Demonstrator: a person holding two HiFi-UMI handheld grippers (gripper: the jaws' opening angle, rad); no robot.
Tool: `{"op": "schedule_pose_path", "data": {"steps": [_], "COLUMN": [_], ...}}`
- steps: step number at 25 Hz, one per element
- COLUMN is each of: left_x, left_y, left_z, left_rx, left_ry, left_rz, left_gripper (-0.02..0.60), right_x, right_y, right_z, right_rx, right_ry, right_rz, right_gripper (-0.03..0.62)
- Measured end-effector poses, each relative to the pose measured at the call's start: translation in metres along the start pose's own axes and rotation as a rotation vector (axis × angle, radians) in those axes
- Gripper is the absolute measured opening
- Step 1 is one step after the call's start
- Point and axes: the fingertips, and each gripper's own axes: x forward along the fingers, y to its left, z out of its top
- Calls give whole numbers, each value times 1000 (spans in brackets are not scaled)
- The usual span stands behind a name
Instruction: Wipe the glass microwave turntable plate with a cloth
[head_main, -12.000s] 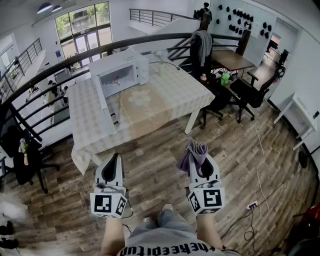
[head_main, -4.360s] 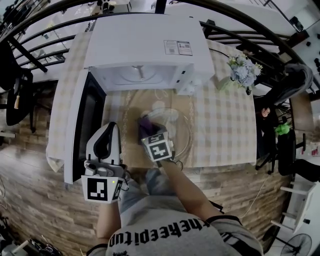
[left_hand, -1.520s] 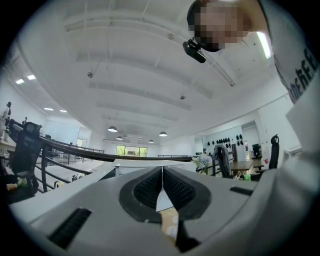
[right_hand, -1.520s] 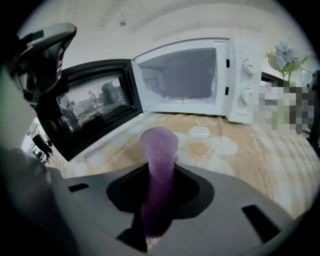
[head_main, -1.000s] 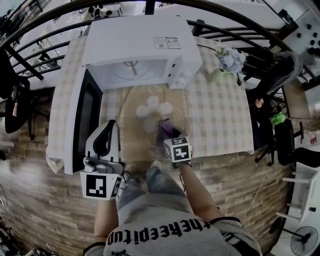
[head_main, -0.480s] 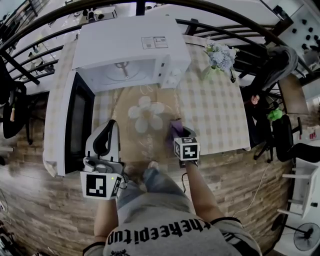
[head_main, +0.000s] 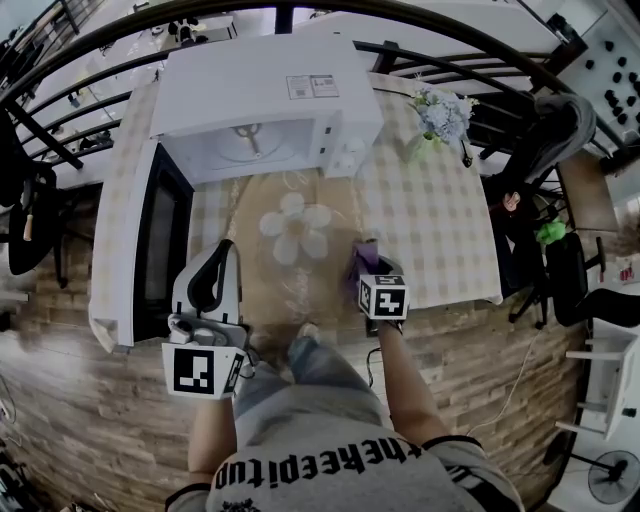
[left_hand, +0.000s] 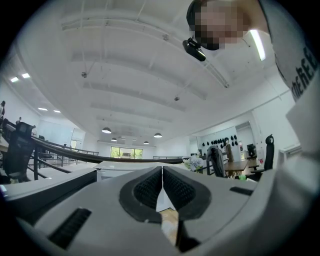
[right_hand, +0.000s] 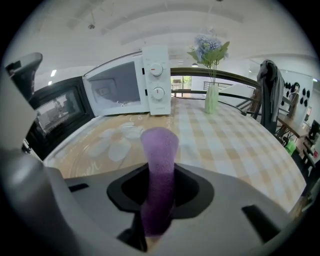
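With the right hand-held gripper (head_main: 366, 268) clamping the cloth (right_hand: 159, 150) near the plate (head_main: 300, 262) edge and the left hand-held gripper (left_hand: 162, 185) closed empty, heavy pressure may tip the plate.

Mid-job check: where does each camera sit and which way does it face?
Head view: on the person's head, looking steeply down at the table and open microwave; shows the person's shirt, left gripper and right gripper.
Left gripper view: on the left gripper, tilted up toward the ceiling; shows its shut, empty jaws and the shirt.
Right gripper view: on the right gripper, looking across the table at the microwave and flower vase; shows its jaws shut on the cloth.
Shared: head and right gripper views both show microwave and vase.
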Motion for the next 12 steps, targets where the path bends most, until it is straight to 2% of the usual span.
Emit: {"op": "schedule_pose_path", "data": {"steps": [3,7,10,12], "left_x": [-6,-11,-19,-24], "left_y": [4,8,16,22], "left_z": [1,8,5,2], "left_rx": [-2,-11,-2,1], "left_ry": [3,-31,-1,16], "left_rz": [5,-8,1,9], "left_gripper": [11,11,11,11], "right_x": [-3,-4,-4,-1], "right_y": [29,111,178,209], "right_z": [6,13,11,8], "right_rx": [-21,-46,-77,-105], "right_ry": [0,-20,-12,-1], "right_rz": [42,207,326,366], "right_gripper": [109,109,109,109]}}
